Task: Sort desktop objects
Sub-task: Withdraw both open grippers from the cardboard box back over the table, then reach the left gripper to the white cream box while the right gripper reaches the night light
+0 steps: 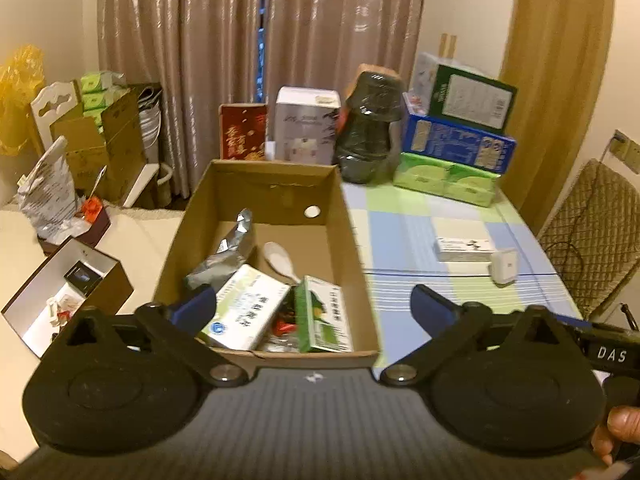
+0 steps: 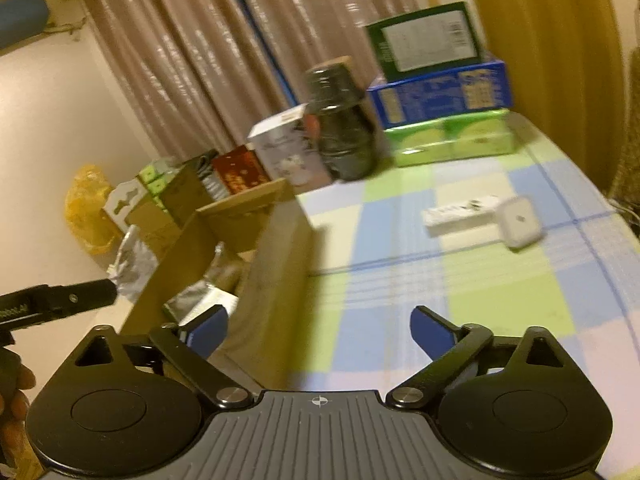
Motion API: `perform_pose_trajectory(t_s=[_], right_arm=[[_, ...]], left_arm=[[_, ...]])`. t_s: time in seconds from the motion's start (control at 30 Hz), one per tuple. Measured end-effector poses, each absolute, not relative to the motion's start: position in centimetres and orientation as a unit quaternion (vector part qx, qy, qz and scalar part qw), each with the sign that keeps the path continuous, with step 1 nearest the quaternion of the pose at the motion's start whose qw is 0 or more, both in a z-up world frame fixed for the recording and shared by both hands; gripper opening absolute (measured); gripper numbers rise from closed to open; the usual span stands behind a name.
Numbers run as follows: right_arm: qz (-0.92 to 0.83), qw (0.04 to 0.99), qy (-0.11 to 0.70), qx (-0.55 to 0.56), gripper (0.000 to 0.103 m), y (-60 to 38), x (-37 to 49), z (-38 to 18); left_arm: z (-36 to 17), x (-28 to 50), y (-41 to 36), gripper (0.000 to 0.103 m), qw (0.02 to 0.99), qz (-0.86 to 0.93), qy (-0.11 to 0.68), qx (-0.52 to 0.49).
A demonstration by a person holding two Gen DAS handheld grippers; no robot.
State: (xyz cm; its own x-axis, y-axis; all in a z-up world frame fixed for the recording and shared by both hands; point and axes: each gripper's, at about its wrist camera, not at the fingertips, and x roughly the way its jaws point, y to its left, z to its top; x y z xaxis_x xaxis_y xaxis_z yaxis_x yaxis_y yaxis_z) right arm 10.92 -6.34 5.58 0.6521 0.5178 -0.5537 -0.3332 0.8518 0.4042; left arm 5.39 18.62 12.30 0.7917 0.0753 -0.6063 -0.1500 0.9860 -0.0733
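- Left tongs spread wide, holding nothing, over the open brown cardboard box of packets.
- Right tongs likewise spread and bare.
- Farther on the checked surface: flat white carton touching small white rounded case.

A brown cardboard box sits at nine o'clock of a tablecloth checked in pale green, blue and cream, with a white charger at three o'clock.
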Motion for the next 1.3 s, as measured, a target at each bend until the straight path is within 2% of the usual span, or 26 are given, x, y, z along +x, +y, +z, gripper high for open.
perform_pose_trajectory(t_s=[0.07,0.67,1.3], right_arm=[[0.227,0.902,0.343,0.132,0.101,-7.8,10.4,5.6],[0.13,0.922,0.343,0.122,0.101,-17.8,9.2,4.4],[0.097,0.927,0.348,0.097,0.101,-21.3,13.9,1.5]], left_arm=[[12.3,5.1,17.5,0.102,0.945,0.057,0.317,-0.051],[10.0,6.5,9.0,0.102,0.941,-0.018,0.338,-0.023],[5.9,14.4,3.2,0.102,0.929,-0.089,0.359,0.003]])
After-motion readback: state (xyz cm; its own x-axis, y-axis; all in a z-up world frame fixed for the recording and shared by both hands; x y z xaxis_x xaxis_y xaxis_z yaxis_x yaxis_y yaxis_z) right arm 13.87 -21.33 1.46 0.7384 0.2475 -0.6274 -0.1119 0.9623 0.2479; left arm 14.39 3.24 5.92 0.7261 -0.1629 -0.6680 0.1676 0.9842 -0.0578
